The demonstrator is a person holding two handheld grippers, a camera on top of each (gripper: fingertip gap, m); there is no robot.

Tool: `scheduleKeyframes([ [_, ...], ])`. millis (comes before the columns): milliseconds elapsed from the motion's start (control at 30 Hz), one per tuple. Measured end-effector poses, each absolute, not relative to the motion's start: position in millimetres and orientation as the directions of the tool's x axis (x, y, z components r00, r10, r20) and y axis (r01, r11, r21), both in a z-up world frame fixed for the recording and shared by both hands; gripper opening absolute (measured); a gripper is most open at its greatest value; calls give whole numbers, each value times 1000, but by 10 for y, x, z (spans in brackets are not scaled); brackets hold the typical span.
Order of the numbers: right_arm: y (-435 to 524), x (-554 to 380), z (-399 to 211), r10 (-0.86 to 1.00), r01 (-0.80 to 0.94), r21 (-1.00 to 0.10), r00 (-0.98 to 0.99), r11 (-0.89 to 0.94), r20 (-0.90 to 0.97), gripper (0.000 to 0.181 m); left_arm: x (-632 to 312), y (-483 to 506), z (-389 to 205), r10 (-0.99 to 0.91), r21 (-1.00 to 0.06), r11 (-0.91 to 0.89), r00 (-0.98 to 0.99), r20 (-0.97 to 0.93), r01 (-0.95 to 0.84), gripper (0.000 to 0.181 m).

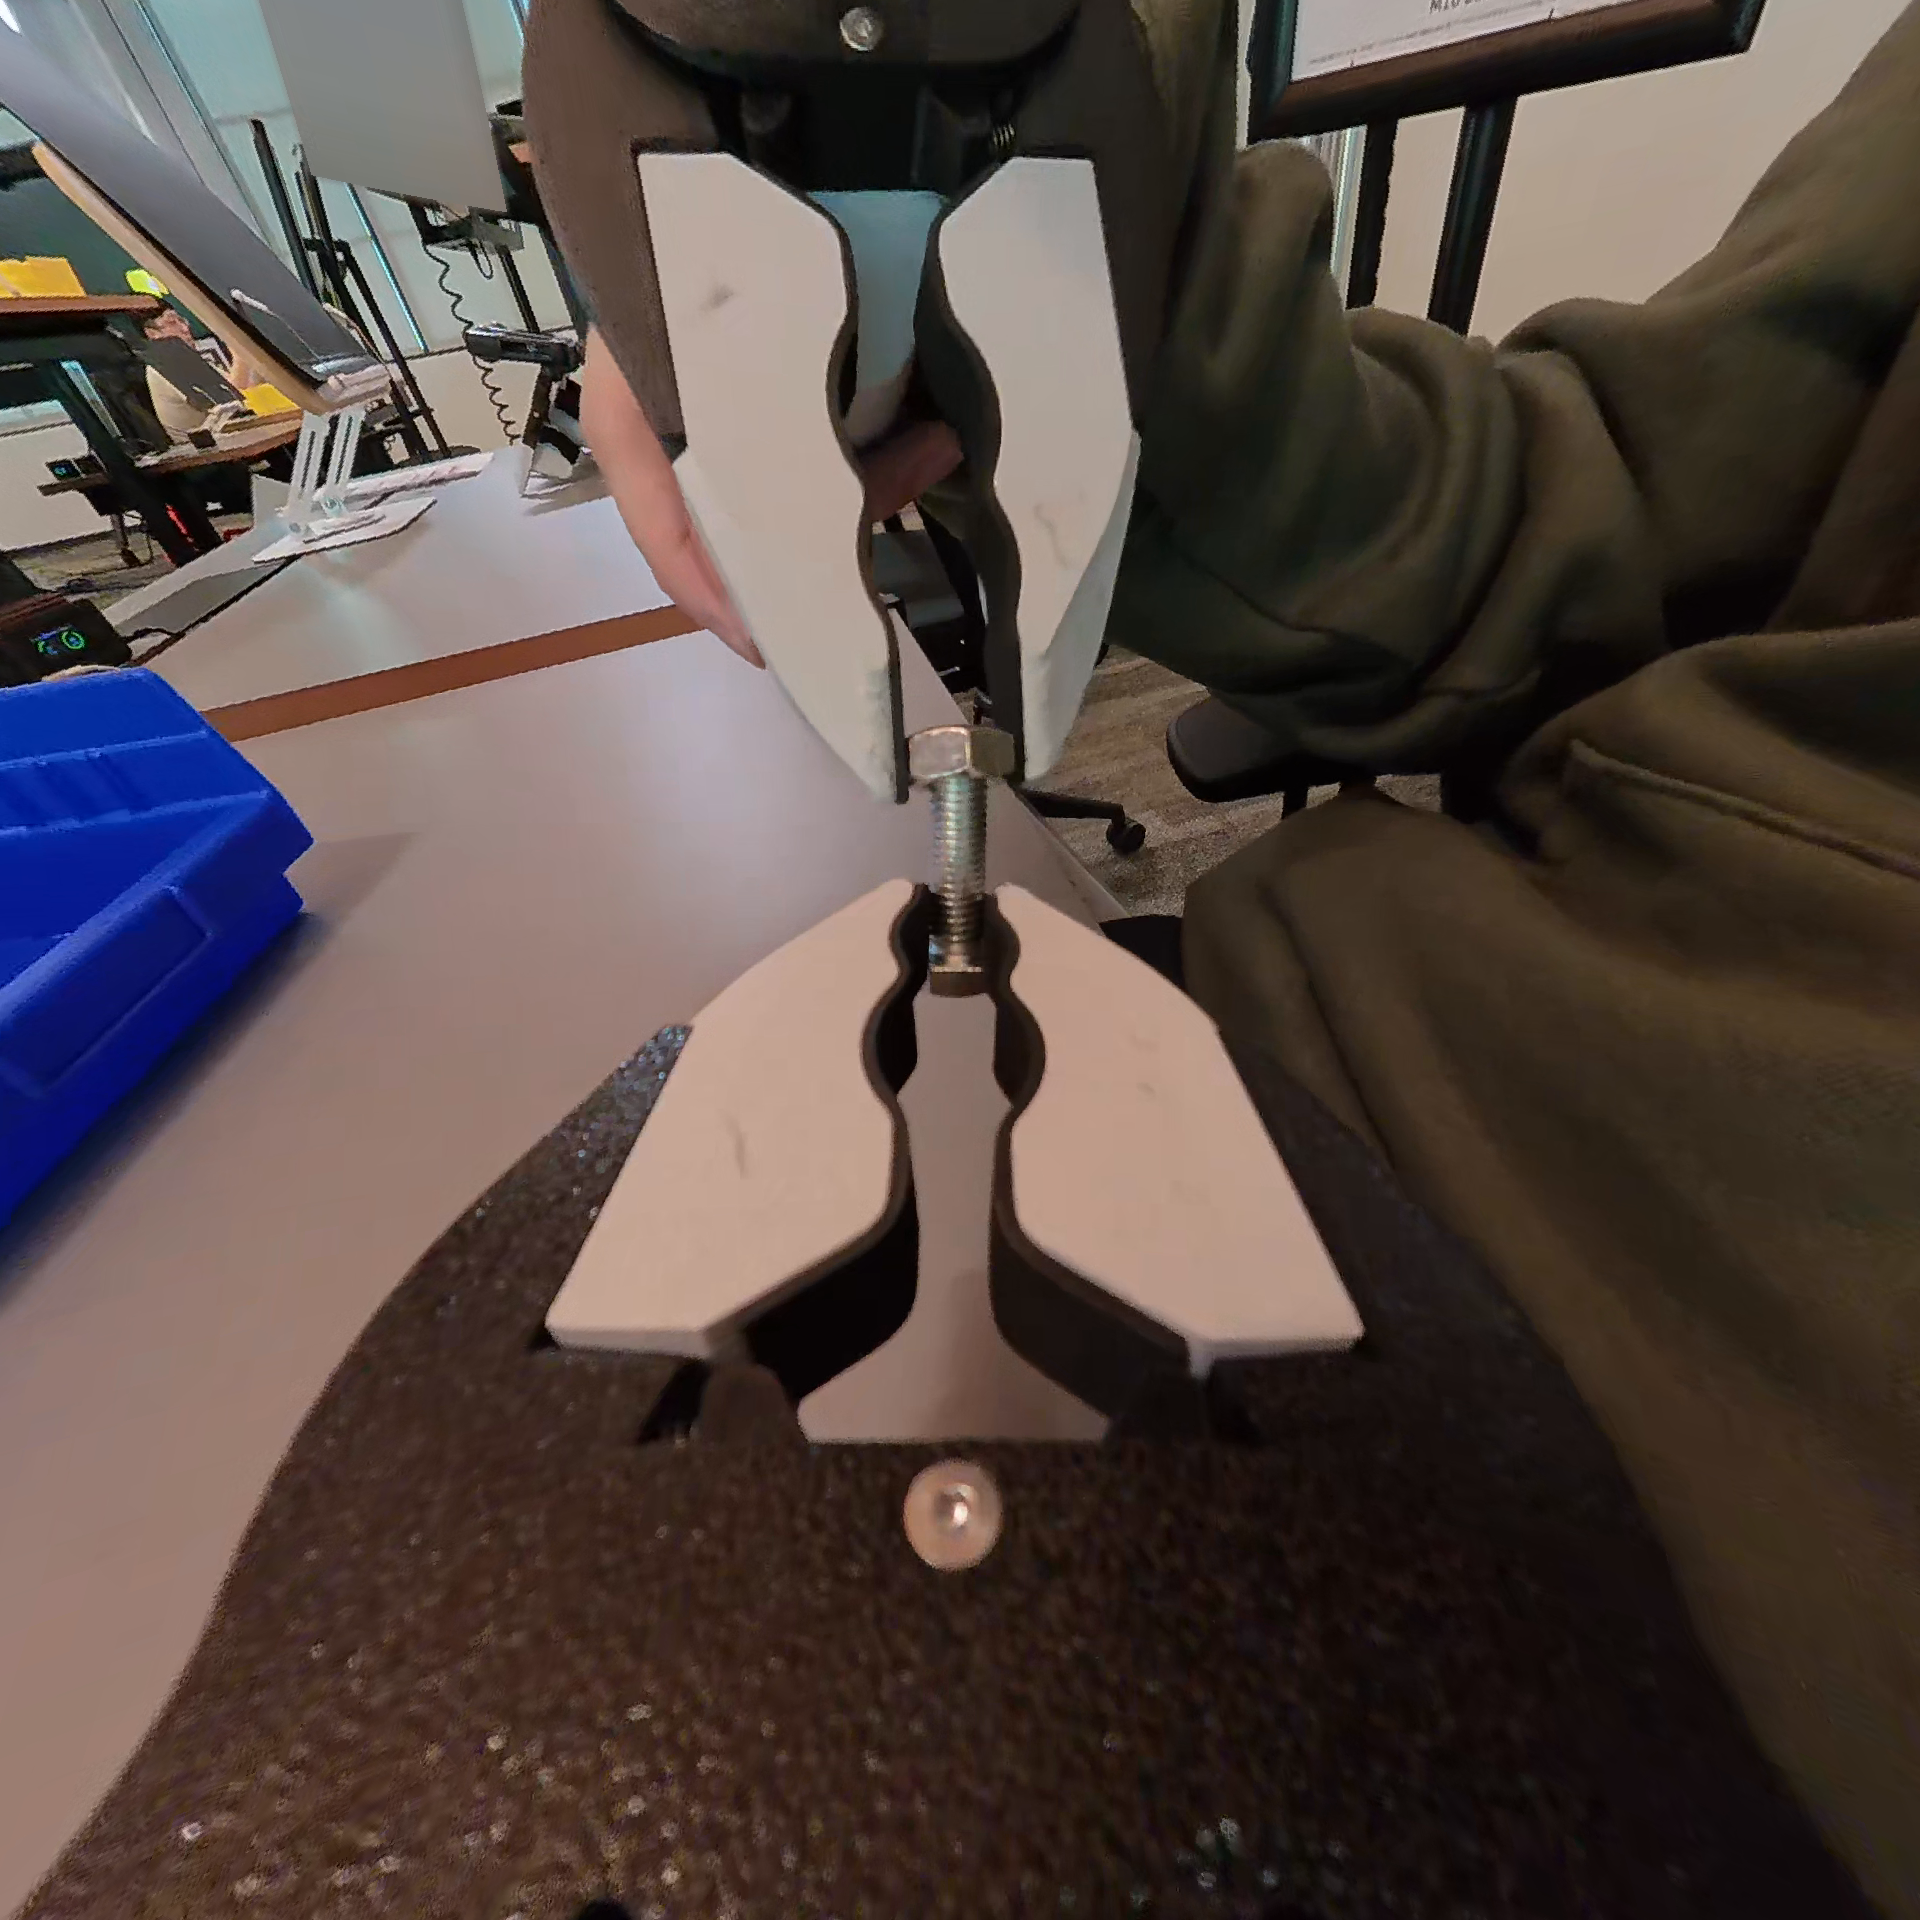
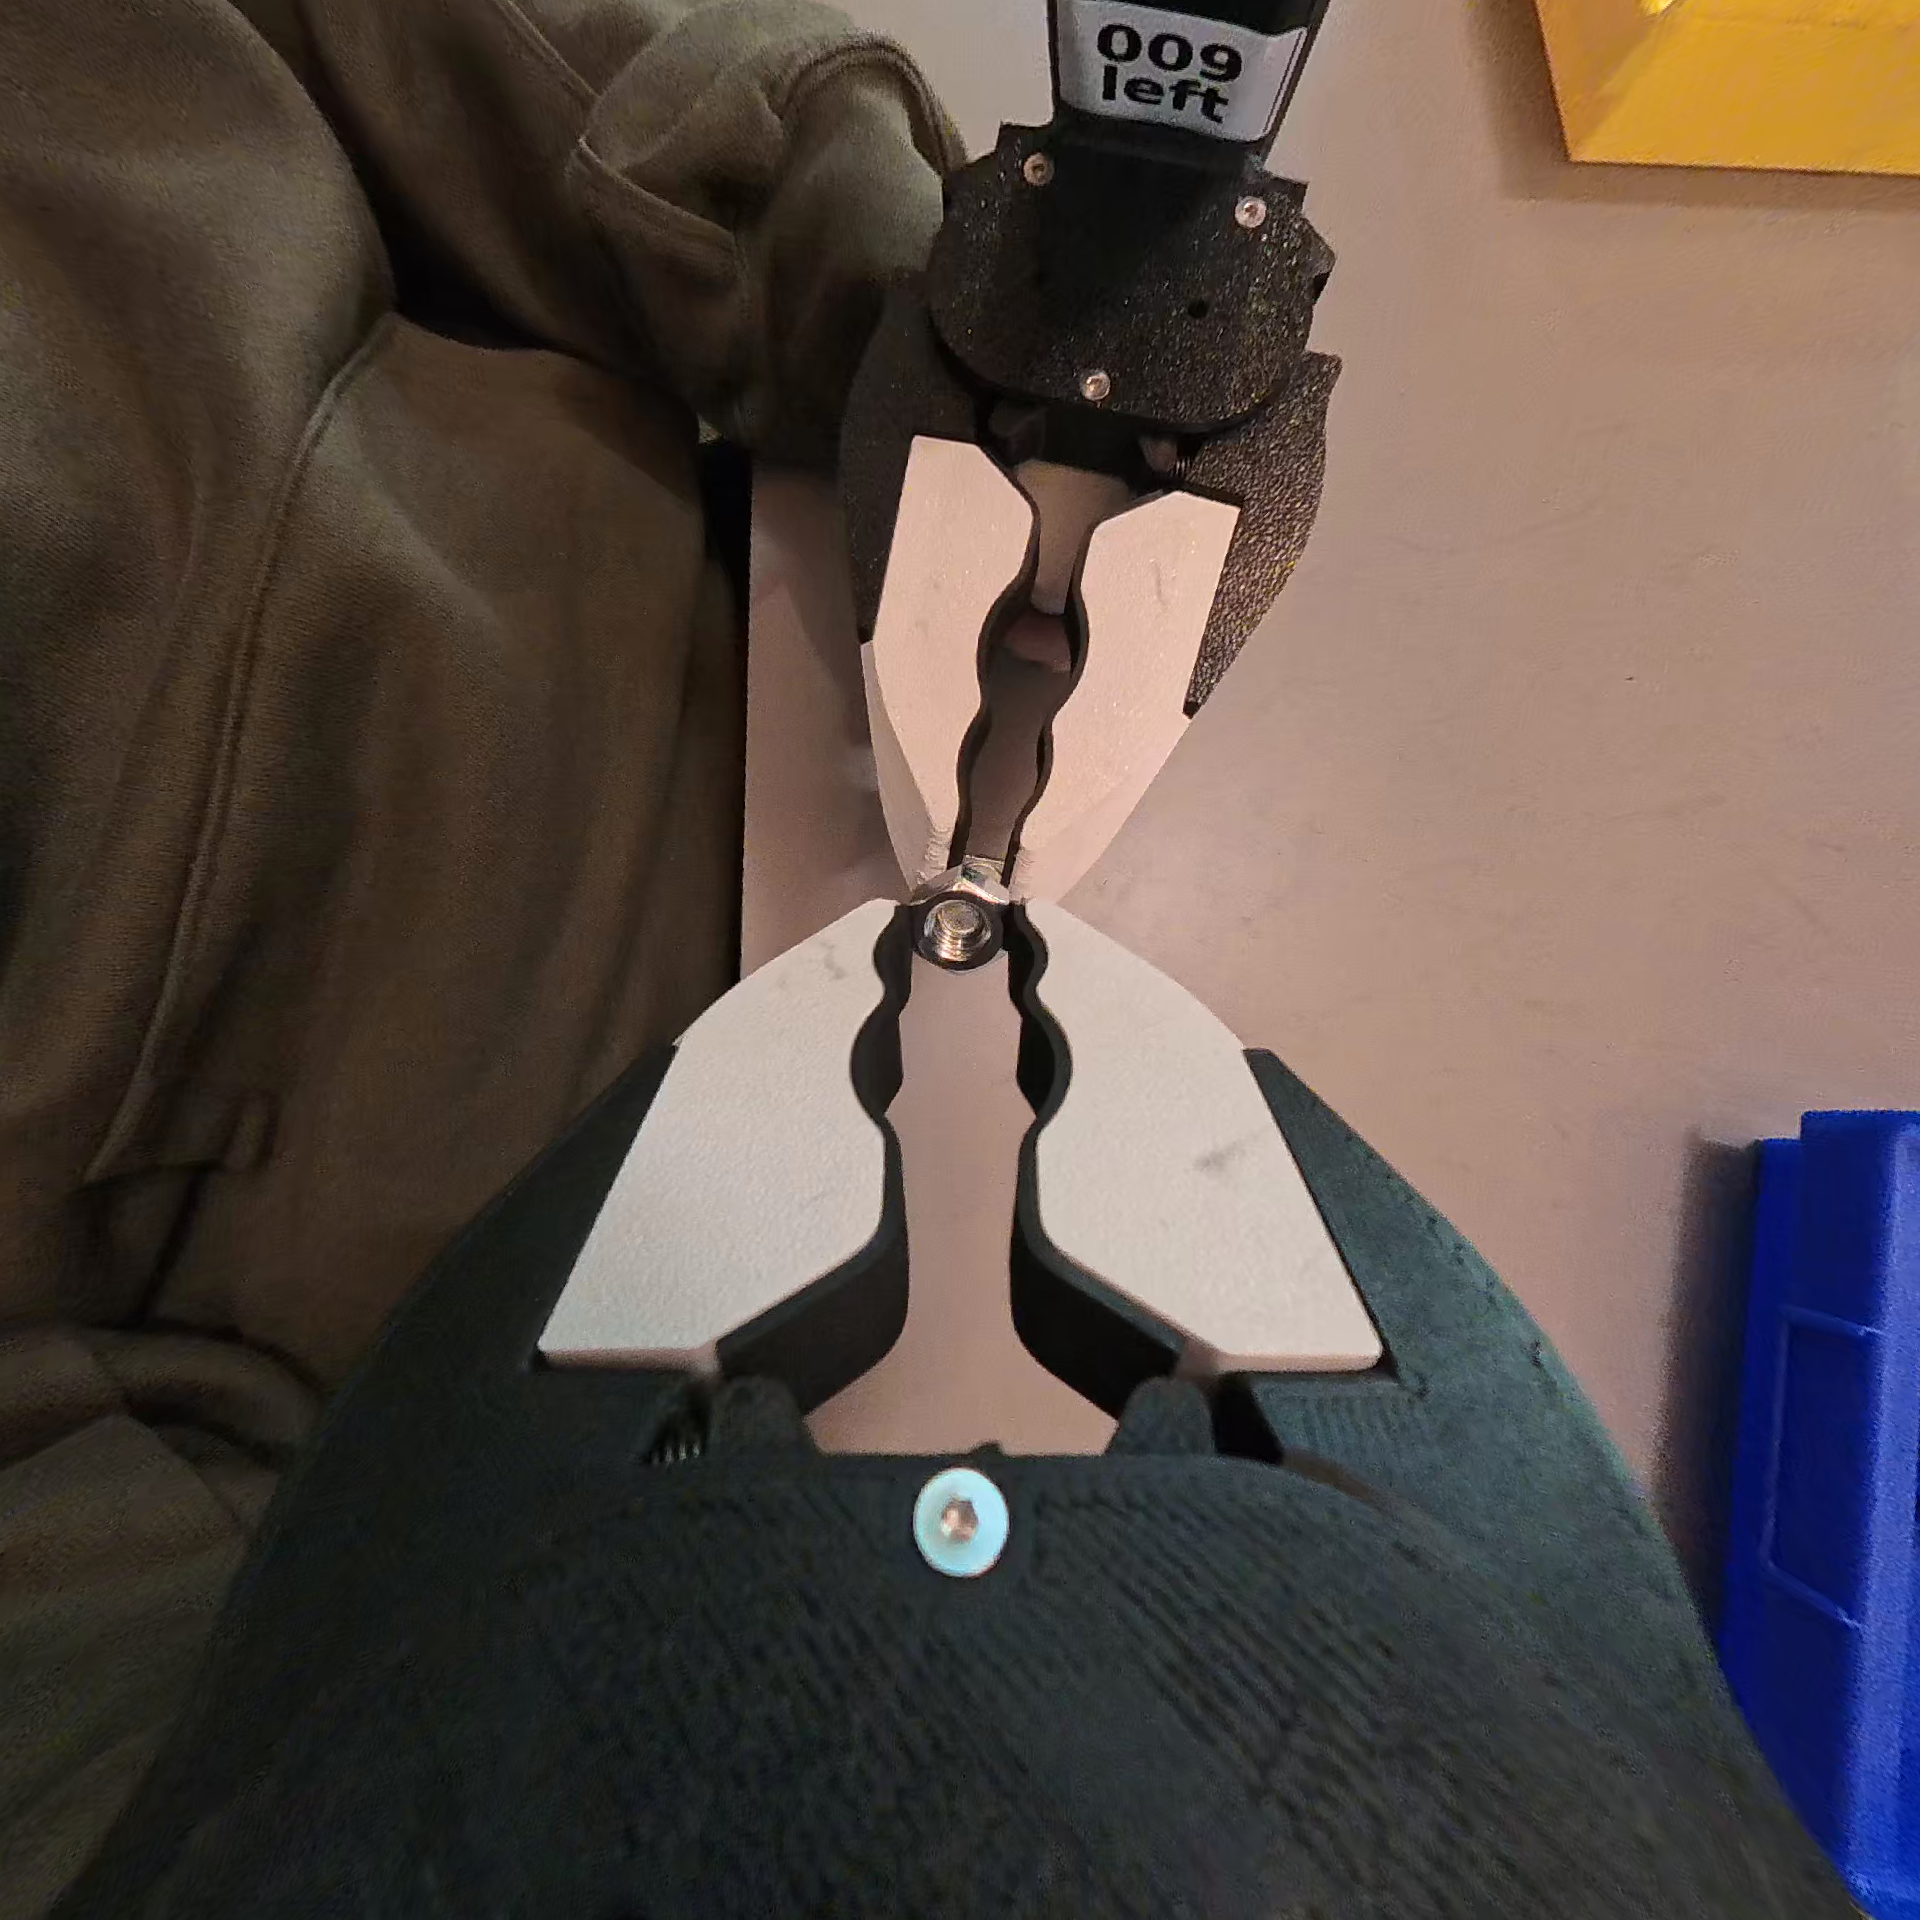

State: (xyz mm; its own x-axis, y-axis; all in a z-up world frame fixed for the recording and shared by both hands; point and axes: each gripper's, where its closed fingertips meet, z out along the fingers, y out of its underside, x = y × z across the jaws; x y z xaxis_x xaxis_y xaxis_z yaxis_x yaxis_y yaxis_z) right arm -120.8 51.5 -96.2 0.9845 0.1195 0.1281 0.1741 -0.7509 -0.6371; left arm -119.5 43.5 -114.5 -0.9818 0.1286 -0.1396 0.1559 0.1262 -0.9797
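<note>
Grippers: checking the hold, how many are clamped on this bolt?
2. In the left wrist view, left gripper on the bolt's near end, right gripper on its far end.

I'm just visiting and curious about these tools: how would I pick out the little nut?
Find the two white-fingered grippers meeting tip to tip above the grey table; a silver bolt bridges them. The hex nut sits on its threaded end, pinched by the left gripper, opposite the bolt's head in the right gripper.
</note>
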Motion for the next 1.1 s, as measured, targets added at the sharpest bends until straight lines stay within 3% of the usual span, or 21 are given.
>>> scheduleKeyframes([
  [167,478,-1223,-1007,110,124,-608,992,-785,61,18,-1191,399,-1211,113,-968,180,-981,-157,175,9],
  [433,482,-1136,-1099,111,174,-433,980,-884,168,18,-1107,462,-1271,4,-940,291,-983,-184,177,9],
  [800,1000,-904,-718,362,357,-347,931,-867,54,18,-860,912,-880,-205,-996,-58,-978,-47,60,9],
  [1100,1358,-787,-657,466,451,-261,885,-854,1,18,-737,1170,-816,-305,-991,-129,-952,-1,43,9],
])
